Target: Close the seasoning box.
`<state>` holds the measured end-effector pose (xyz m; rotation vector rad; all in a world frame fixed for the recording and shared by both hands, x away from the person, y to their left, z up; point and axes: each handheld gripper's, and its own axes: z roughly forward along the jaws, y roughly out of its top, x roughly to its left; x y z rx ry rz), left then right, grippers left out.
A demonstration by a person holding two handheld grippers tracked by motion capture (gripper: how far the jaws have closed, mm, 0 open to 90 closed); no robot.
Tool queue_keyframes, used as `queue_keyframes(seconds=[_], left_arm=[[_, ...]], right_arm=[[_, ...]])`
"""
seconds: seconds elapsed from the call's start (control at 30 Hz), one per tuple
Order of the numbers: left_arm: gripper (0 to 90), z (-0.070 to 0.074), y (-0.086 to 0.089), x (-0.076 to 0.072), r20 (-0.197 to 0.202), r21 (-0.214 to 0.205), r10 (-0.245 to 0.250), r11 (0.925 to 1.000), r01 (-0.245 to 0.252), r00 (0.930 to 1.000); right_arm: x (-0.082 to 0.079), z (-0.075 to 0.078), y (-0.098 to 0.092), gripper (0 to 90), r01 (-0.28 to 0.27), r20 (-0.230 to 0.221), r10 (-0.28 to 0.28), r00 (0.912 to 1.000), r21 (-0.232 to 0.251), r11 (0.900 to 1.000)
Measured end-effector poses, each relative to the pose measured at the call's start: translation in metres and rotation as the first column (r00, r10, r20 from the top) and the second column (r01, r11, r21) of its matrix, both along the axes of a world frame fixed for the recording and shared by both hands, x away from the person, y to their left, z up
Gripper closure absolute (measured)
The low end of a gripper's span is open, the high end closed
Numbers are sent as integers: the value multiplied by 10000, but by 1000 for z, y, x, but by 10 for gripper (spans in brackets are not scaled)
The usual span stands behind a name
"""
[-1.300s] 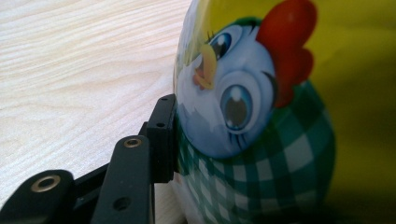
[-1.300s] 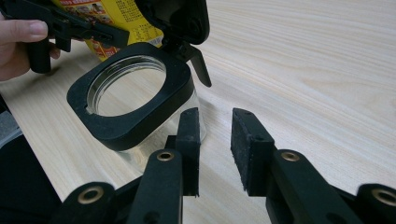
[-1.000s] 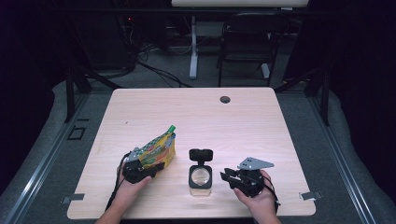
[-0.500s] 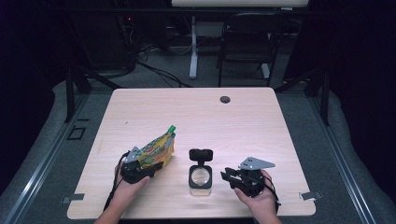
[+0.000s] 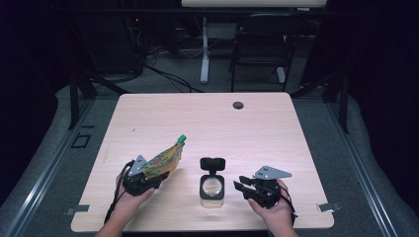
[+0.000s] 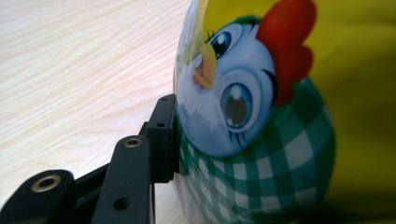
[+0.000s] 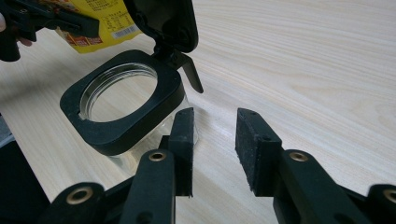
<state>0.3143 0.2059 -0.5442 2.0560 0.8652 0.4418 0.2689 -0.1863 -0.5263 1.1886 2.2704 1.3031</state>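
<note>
Presently listed: pouch [image 5: 163,161], yellow printed foil with green cap, soft and slick, likely light; clamped low on its body in the left gripper [image 5: 148,174], lifted tilted over the table's [image 5: 276,123] near-left part. Jar [image 5: 211,190], clear and rigid with black rim and flip lid standing open, probably breakable; best held by its walls. Right gripper [image 7: 212,140]: jaws just widened, nothing between them, beside the jar. Near table edge close; far half offers ample room.
</note>
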Motion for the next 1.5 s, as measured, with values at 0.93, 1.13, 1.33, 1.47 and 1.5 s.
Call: queue_keyframes(seconds=[0.93,1.13,1.33,1.47,1.5], left_arm=[[575,20,-5,-18,1131,1484,-258,9889,88,9933],[574,20,-8,-21,1239,2045,-451,9787,190,9913],[575,21,-11,-24,1452,2380,-554,9711,195,9879],[575,20,-14,-25,1554,2523,-606,9674,197,9860],[575,21,-14,-26,1528,2646,-693,9640,267,9858]], right_arm=[[-1,2,0,671,-29,320,27,9995,75,10000],[-1,3,1,663,-78,475,75,9988,64,9999],[-3,3,4,646,-93,695,97,9975,-53,9999],[-4,4,5,644,-129,837,155,9964,-310,9994],[-4,5,6,643,-144,920,174,9956,-332,9993]])
